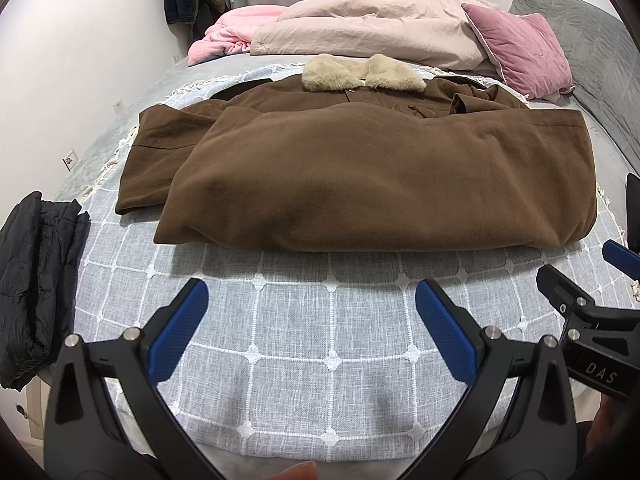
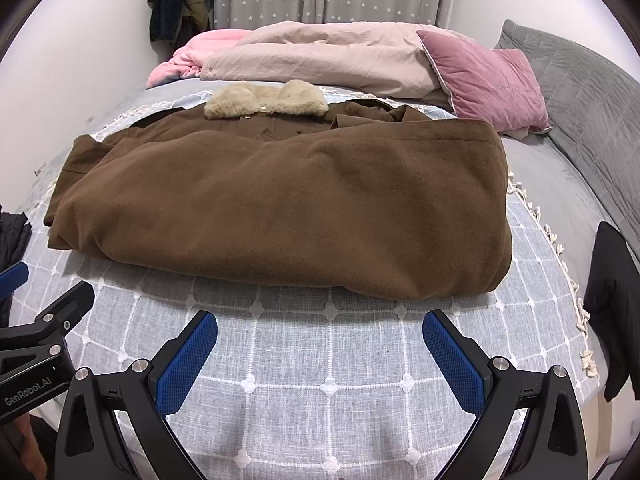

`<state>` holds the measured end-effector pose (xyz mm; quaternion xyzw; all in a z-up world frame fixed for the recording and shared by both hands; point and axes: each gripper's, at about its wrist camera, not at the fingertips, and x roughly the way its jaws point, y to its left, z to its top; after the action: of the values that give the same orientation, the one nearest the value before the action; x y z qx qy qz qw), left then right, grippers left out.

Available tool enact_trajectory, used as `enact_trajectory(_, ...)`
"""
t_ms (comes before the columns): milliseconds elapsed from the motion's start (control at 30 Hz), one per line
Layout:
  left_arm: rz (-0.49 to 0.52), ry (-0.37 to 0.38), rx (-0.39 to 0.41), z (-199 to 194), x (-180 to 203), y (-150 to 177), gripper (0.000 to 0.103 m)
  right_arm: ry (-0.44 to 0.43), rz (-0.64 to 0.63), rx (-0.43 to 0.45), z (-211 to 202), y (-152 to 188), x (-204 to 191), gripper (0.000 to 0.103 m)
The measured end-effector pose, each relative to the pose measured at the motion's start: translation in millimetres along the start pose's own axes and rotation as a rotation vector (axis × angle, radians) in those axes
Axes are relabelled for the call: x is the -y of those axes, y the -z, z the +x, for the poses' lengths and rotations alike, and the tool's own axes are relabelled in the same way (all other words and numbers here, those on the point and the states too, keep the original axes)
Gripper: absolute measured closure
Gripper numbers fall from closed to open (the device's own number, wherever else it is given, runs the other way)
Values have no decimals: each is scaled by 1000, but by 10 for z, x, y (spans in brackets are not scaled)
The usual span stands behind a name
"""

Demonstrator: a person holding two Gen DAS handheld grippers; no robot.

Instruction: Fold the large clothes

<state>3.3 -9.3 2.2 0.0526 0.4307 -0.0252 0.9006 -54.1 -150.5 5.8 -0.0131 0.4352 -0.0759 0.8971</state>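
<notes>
Coat [image 1: 372, 176], brown with a cream fur collar [image 1: 362, 73], lies folded across the middle of a checked grey throw [image 1: 320, 340] on the bed in the left wrist view, its lower part doubled up over the body and one sleeve [image 1: 160, 148] sticking out flat to the left. The left gripper [image 1: 312, 316] hangs above bare throw near the coat's front fold, its blue pads spread wide apart and holding nothing. At the right edge, part of the right gripper [image 1: 592, 300] shows; whether it is spread or closed cannot be told from this view. A folded black garment [image 1: 36, 276] sits at the left edge of the bed. Behind the coat are a beige duvet [image 1: 368, 28], a pink blanket [image 1: 228, 36] and a pink pillow [image 1: 520, 48]. In the right wrist view the coat [image 2: 288, 200] sits in the same place on the throw [image 2: 320, 380], collar [image 2: 266, 100] at the far side. The right gripper [image 2: 320, 356] is likewise spread wide and empty, over the throw just short of the fold. The left gripper's side [image 2: 40, 344] shows at the left edge, and another black garment [image 2: 612, 304] lies at the right edge.
</notes>
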Motion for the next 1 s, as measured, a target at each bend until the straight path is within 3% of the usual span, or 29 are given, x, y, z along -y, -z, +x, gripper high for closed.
enact_trajectory(1000, -13, -17, -5, 81, -106, -25, 0, 11, 0, -8, 15, 16, 69, 0)
